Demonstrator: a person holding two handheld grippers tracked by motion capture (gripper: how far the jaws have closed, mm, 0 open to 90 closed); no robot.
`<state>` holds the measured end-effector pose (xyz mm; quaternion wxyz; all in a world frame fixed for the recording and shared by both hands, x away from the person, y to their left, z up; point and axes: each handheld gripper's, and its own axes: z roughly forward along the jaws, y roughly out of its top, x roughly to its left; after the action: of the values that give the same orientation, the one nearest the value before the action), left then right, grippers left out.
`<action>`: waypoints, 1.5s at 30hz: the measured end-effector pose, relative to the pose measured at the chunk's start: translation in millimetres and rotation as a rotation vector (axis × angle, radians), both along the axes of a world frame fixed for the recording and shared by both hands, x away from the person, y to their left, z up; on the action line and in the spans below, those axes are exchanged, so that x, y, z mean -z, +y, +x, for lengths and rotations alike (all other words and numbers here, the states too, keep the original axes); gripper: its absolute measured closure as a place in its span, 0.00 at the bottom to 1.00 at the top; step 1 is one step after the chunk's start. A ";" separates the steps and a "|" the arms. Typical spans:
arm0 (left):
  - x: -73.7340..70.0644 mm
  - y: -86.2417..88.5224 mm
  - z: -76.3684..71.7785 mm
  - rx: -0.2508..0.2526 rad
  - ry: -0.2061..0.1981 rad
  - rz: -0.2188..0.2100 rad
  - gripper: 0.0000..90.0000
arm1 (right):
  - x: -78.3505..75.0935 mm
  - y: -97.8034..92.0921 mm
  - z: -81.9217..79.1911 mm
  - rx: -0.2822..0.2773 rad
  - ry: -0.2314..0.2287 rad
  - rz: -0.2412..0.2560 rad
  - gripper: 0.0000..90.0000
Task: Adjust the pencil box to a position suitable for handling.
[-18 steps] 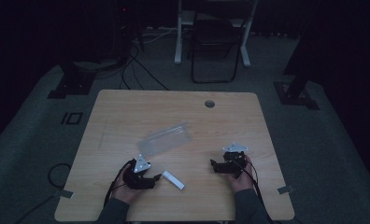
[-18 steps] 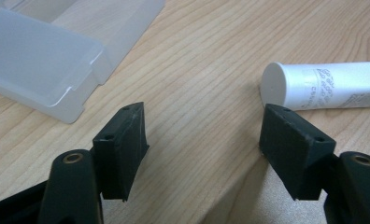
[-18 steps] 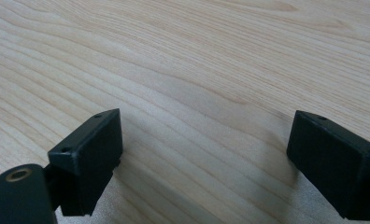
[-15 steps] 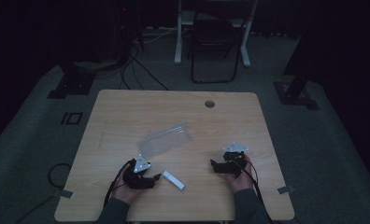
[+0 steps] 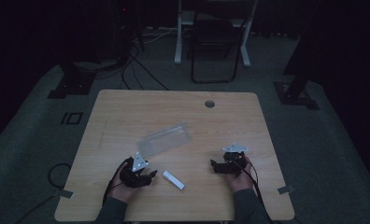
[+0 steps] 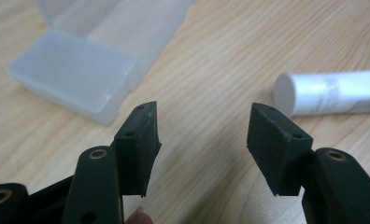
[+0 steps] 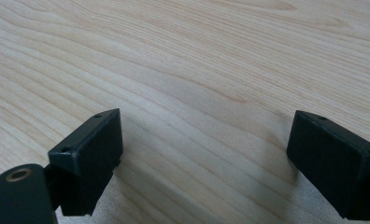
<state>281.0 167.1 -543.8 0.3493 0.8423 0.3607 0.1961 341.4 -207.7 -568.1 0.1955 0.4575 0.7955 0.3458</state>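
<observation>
A clear plastic case (image 5: 166, 139) lies open near the middle of the wooden table (image 5: 127, 112); in the left gripper view the case (image 6: 75, 70) sits at upper left. A white tube (image 5: 173, 179) lies on the table near the front, and the tube (image 6: 332, 92) shows at the right of the left gripper view. My left gripper (image 5: 151, 176) rests low on the table just left of the tube, open, with nothing between its jaws (image 6: 202, 140). My right gripper (image 5: 213, 165) is open over bare wood (image 7: 204, 154) at the front right.
A round cable hole (image 5: 209, 103) sits near the table's far edge. A chair (image 5: 214, 42) and desk legs stand beyond the table on dark carpet. Cables trail on the floor at left (image 5: 57, 172).
</observation>
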 end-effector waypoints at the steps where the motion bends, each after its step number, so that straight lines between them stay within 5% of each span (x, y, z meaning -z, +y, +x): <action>1: -1.9 0.0 -0.2 0.001 -0.009 -0.002 0.48 | 0.0 0.0 0.0 0.000 0.000 0.000 0.12; 25: -34.6 7.8 14.1 0.015 -0.073 -0.028 0.53 | 0.0 0.1 -0.3 0.002 -0.001 0.000 0.12; 45: -43.9 5.7 31.2 0.006 -0.088 -0.051 0.56 | 0.0 0.1 -0.3 0.003 -0.001 0.000 0.12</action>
<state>312.3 172.8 -499.9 0.3869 0.8248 0.3472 0.2226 341.1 -207.6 -568.1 0.1965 0.4585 0.7948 0.3457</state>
